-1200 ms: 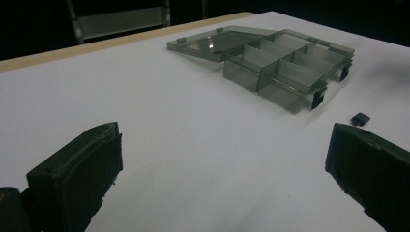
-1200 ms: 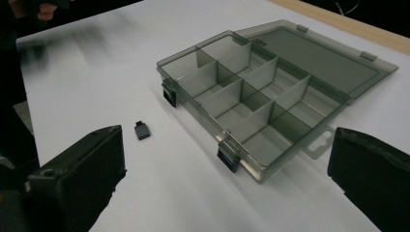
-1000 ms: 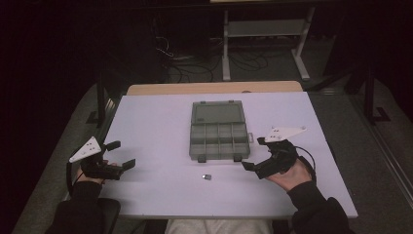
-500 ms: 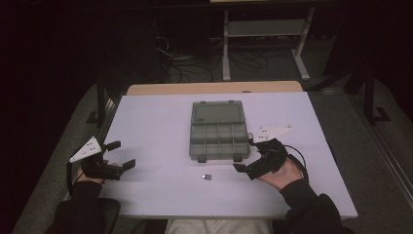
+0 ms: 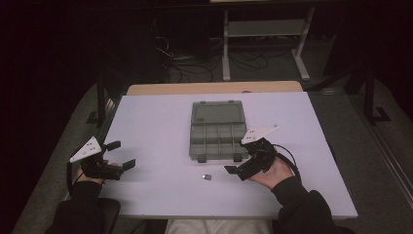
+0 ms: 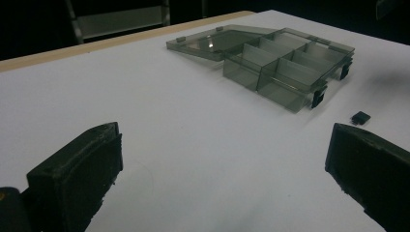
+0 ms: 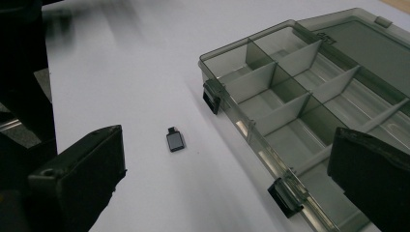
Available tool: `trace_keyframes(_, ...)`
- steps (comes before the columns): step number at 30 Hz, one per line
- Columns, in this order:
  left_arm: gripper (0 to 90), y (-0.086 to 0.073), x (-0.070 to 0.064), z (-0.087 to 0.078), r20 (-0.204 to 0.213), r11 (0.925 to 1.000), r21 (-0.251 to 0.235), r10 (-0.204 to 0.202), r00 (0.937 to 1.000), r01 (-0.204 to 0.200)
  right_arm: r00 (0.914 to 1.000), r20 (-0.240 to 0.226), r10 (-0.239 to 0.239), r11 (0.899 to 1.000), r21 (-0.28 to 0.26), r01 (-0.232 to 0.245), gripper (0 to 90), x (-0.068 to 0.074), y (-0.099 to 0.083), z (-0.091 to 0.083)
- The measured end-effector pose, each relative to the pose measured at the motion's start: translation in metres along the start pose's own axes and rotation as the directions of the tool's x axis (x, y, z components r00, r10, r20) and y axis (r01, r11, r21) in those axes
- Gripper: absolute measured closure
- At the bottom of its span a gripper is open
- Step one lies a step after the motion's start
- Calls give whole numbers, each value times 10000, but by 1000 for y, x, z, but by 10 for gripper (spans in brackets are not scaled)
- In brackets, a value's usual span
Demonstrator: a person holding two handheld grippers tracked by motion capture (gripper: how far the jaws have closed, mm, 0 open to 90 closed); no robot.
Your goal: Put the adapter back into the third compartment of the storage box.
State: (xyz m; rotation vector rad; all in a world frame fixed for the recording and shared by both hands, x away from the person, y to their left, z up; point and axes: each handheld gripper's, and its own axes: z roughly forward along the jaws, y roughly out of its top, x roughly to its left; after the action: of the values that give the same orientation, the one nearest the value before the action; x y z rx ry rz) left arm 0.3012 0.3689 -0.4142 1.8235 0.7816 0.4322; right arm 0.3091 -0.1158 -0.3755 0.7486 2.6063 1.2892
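A smoky grey compartment box [image 5: 217, 141] lies open mid-table, lid [image 5: 217, 111] flat behind it and its cells looking empty [image 7: 285, 104]. A small black part [image 5: 206, 176] rests on the white table just in front of it; it shows in the right gripper view [image 7: 175, 141] and the left gripper view [image 6: 360, 117]. My right gripper [image 5: 239, 160] is open, hovering at the box's front right corner, right of the part [image 7: 227, 145]. My left gripper [image 5: 122, 155] is open near the table's left edge, holding nothing [image 6: 225, 145], facing the box [image 6: 285, 63].
The white table [image 5: 160, 117] has a wooden strip [image 5: 214, 87] along its far edge. Beyond it, on the dark floor, stand a metal rack [image 5: 263, 39] and loose cables [image 5: 180, 63]. A dark stand [image 5: 100, 105] sits off the table's left side.
My right gripper has moved left and slightly forward, from the box's right side to its front right corner, closer to the small black part. The left gripper has stayed put.
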Motion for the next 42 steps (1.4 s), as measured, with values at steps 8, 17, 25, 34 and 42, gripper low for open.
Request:
trace_keyframes(8,0,0,0,0,9,10000,0,9,10000,-9,9992,-270,-279,9991,310,288,0,7,7,15)
trace_keyframes(17,0,0,0,0,19,10000,6,35,10000,-35,9969,-511,-595,9954,722,631,0,14,10,31)
trace_keyframes(25,0,0,0,0,20,10000,31,80,10000,-80,9939,-762,-800,9907,1041,877,0,19,10,44)
trace_keyframes(34,0,0,0,0,41,10000,28,78,10000,-78,9913,-936,-921,9857,1328,1041,0,24,9,55)
trace_keyframes(42,0,0,-1,1,42,10000,31,83,10000,-84,9886,-1096,-1028,9808,1545,1191,0,28,9,64)
